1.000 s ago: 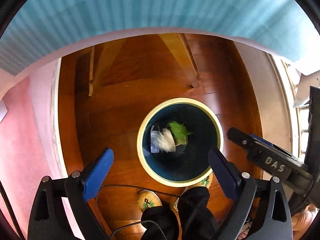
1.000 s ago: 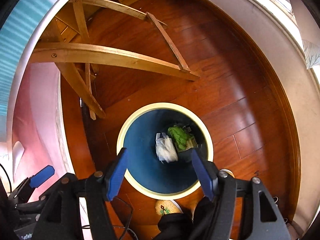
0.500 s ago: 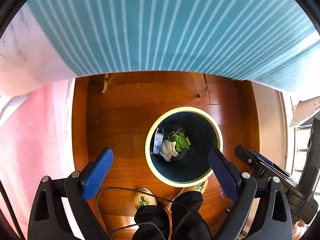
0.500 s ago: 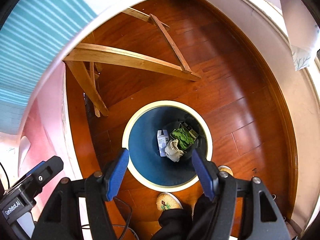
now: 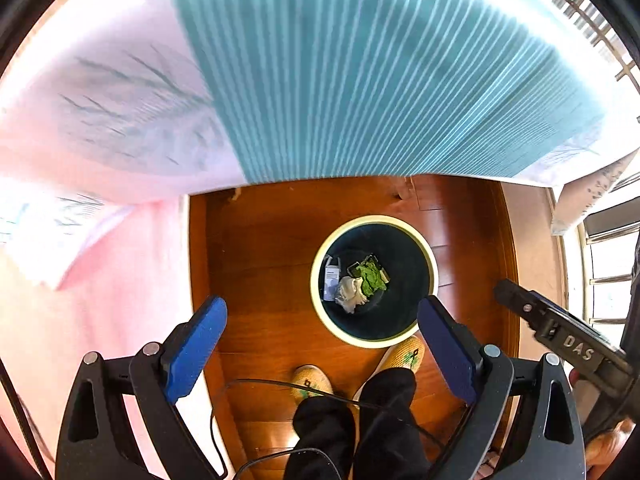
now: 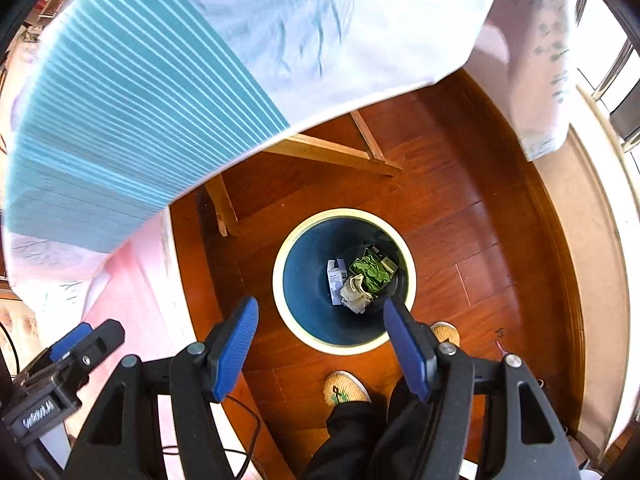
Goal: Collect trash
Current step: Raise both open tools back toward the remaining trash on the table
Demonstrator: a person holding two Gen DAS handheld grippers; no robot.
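Both the left gripper (image 5: 320, 344) and right gripper (image 6: 320, 344) hang with jaws wide and empty above the bin (image 6: 280, 280) on the floor, since the crumpled trash (image 6: 358, 280) lies inside it, apparently dropped in.

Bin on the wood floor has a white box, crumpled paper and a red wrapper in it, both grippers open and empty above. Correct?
Not quite: the wrapper is green, not red, as the right wrist view shows. The bin, white box, crumpled paper and the open, empty left gripper and right gripper are as stated.
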